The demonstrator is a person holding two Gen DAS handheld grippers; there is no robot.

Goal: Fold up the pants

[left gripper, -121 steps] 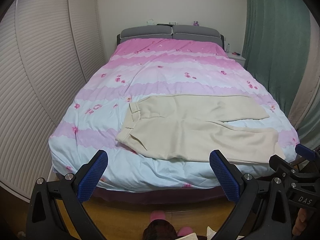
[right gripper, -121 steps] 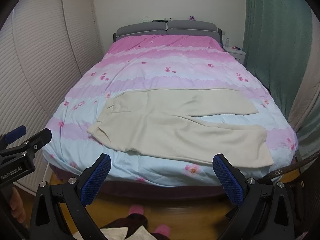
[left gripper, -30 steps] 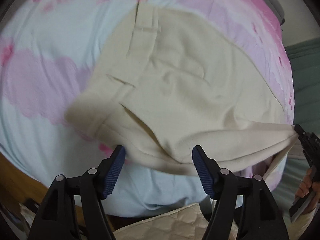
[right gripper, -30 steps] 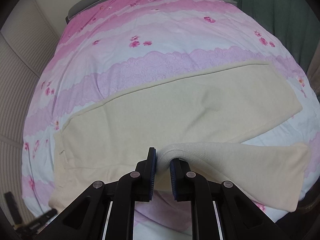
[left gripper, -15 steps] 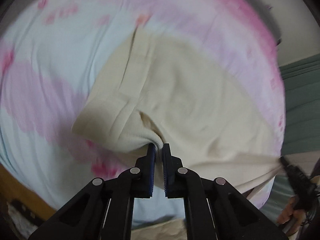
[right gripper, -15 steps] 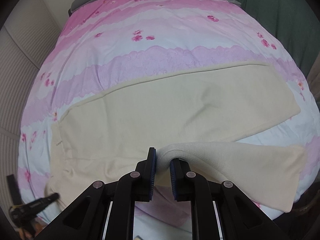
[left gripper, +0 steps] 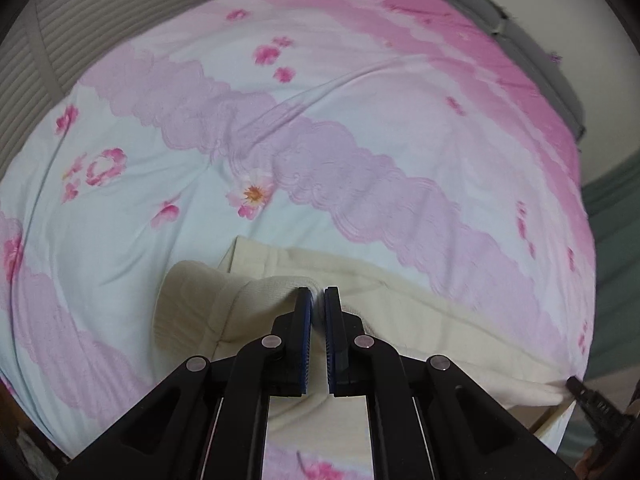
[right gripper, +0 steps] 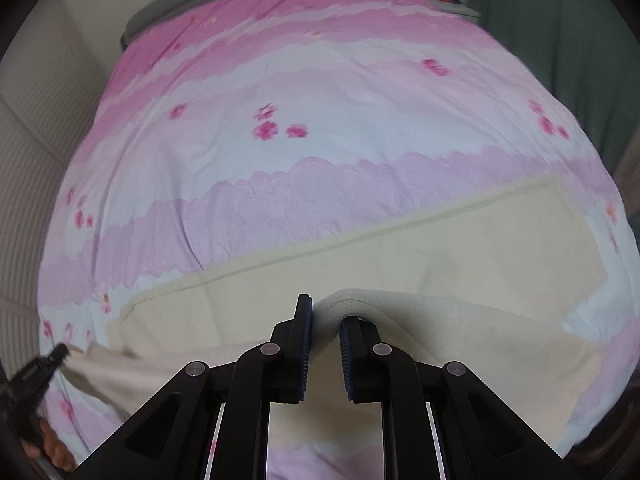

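Observation:
Cream pants [left gripper: 400,320] lie across the near part of the bed. My left gripper [left gripper: 318,294] is shut on the near edge of the waist end, lifted over the far layer. My right gripper [right gripper: 325,312] is shut on a fold of the near pant leg [right gripper: 460,332], raised above the far leg [right gripper: 400,264]. The right gripper's tip shows at the lower right of the left wrist view [left gripper: 592,400]. The left gripper shows at the lower left of the right wrist view [right gripper: 36,372].
The pink and pale blue floral duvet [left gripper: 360,100] covers the whole bed. A grey headboard [right gripper: 192,4] is at the far end. A ribbed wardrobe [right gripper: 36,152] stands on the left, a green curtain [right gripper: 560,20] on the right.
Both grippers have carried the near side of the pants away from me, over the far leg. The left gripper shut on the waist edge a second ago.

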